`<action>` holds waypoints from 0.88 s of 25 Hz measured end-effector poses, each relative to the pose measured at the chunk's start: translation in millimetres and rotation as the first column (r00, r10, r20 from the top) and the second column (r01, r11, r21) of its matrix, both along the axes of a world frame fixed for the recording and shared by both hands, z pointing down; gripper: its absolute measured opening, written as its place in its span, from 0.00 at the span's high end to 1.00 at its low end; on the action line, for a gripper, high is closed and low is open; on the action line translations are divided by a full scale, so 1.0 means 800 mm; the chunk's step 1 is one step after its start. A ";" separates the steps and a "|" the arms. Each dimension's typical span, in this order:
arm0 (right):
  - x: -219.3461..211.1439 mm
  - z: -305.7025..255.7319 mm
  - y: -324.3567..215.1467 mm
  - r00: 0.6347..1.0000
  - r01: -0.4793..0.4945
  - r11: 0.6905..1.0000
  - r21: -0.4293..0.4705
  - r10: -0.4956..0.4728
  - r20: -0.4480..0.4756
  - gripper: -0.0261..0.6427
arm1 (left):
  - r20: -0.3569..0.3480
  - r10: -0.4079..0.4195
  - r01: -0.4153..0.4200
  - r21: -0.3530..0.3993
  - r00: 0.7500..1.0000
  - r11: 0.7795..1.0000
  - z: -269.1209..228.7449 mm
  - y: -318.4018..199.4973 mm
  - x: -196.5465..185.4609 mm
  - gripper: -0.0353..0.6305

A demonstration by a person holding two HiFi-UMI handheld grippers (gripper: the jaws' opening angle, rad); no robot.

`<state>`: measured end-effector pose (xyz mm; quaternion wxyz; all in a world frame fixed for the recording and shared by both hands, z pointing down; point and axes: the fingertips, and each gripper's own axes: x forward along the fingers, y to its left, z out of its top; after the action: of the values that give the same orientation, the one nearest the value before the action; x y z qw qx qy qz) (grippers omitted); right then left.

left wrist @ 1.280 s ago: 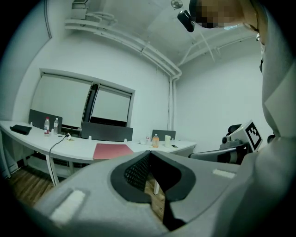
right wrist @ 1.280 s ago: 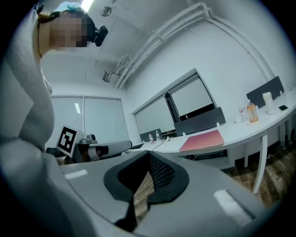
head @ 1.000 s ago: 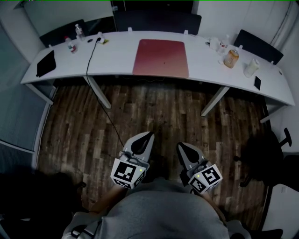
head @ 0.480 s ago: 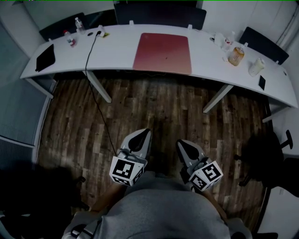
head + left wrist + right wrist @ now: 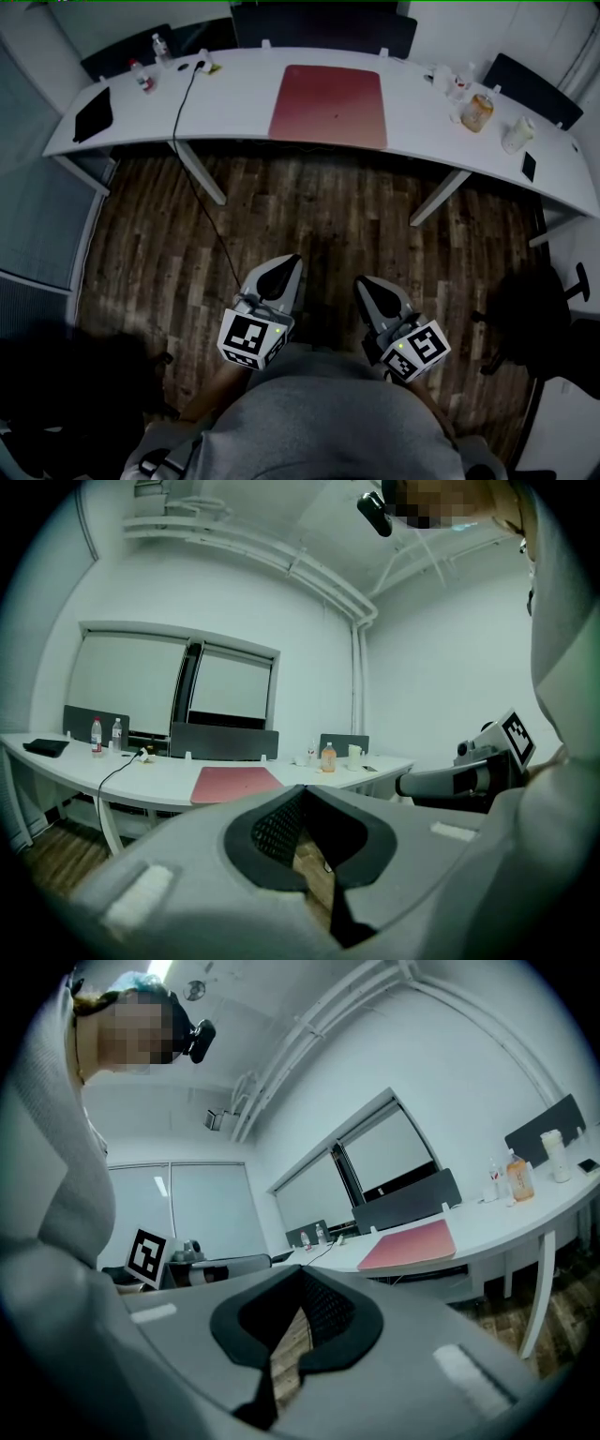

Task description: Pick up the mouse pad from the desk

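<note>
A red mouse pad (image 5: 328, 106) lies flat on the middle of the long white desk (image 5: 234, 117), far ahead of me. It also shows as a red slab (image 5: 236, 783) in the left gripper view and as a red slab (image 5: 410, 1244) in the right gripper view. My left gripper (image 5: 284, 265) and right gripper (image 5: 360, 287) hang side by side close to my body over the wooden floor, well short of the desk. Both are shut with nothing between the jaws.
On the desk sit a black tablet (image 5: 92, 114) and bottles (image 5: 142, 80) at the left, a black cable (image 5: 183, 112) running to the floor, and a jar (image 5: 476, 112), a cup (image 5: 517, 134) and a phone (image 5: 528, 166) at the right. Dark chairs (image 5: 523, 80) stand behind the desk.
The view has shifted slightly toward the desk. The left gripper sits a little lower and nearer my body; the right one has hardly moved.
</note>
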<state>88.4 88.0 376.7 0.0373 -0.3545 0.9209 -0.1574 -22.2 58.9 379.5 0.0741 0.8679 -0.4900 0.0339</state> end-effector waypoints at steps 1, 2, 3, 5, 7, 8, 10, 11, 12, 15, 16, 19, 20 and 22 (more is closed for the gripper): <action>0.004 0.000 -0.003 1.000 -0.001 1.000 -0.001 0.001 0.004 0.96 | 0.003 -0.005 0.005 0.004 1.000 1.000 -0.001 -0.003 0.001 0.95; 0.007 0.000 -0.005 1.000 -0.002 1.000 -0.001 0.002 0.008 0.96 | 0.007 -0.011 0.010 0.010 1.000 1.000 -0.002 -0.005 0.002 0.95; 0.011 0.000 -0.007 1.000 -0.002 1.000 -0.001 0.002 0.012 0.96 | 0.013 -0.018 0.017 0.019 1.000 1.000 -0.005 -0.008 0.003 0.95; 0.017 0.002 -0.010 1.000 0.007 1.000 -0.010 -0.007 0.017 0.96 | 0.028 -0.036 0.035 0.035 0.999 0.999 -0.011 -0.013 0.005 0.95; 0.019 0.007 -0.011 1.000 0.021 1.000 -0.022 -0.021 0.018 0.96 | 0.041 -0.055 0.053 0.043 0.998 0.998 -0.013 -0.015 0.003 0.95; 0.019 0.010 -0.013 0.999 0.026 0.999 -0.026 -0.026 0.019 0.96 | 0.045 -0.065 0.063 0.043 0.997 0.997 -0.013 -0.015 0.000 0.95; 0.018 0.015 -0.015 0.999 0.031 0.999 -0.036 -0.030 0.025 0.96 | 0.051 -0.083 0.082 0.034 0.995 0.996 -0.010 -0.015 -0.009 0.95; 0.018 0.018 -0.015 0.999 0.032 0.999 -0.042 -0.031 0.029 0.96 | 0.053 -0.093 0.091 0.027 0.994 0.995 -0.007 -0.016 -0.014 0.95; 0.017 0.020 -0.016 0.999 0.033 0.998 -0.047 -0.031 0.029 0.96 | 0.054 -0.102 0.101 0.021 0.993 0.995 -0.005 -0.018 -0.019 0.95; 0.014 0.023 -0.029 0.999 0.037 0.998 -0.056 -0.036 0.027 0.96 | 0.044 -0.125 0.125 0.017 0.991 0.992 -0.004 -0.032 -0.028 0.95; 0.013 0.023 -0.035 0.999 0.040 0.998 -0.053 -0.039 0.027 0.96 | 0.040 -0.129 0.128 0.020 0.991 0.992 -0.005 -0.039 -0.030 0.95; 0.013 0.019 -0.051 0.999 0.034 0.999 -0.029 -0.034 0.015 0.96 | 0.033 -0.123 0.122 0.032 0.992 0.992 -0.002 -0.062 -0.031 0.95; 0.015 0.021 -0.057 1.000 0.027 0.999 -0.027 -0.027 0.008 0.96 | 0.029 -0.119 0.118 0.032 0.992 0.992 -0.001 -0.070 -0.030 0.95; 0.021 0.024 -0.074 1.000 0.017 0.999 -0.035 -0.017 0.001 0.96 | 0.018 -0.112 0.112 0.038 0.993 0.993 -0.002 -0.089 -0.028 0.95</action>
<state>105.4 28.8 395.8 0.0301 -0.3475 0.9210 -0.1737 -44.8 -12.6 377.6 0.0550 0.8399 -0.5392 0.0293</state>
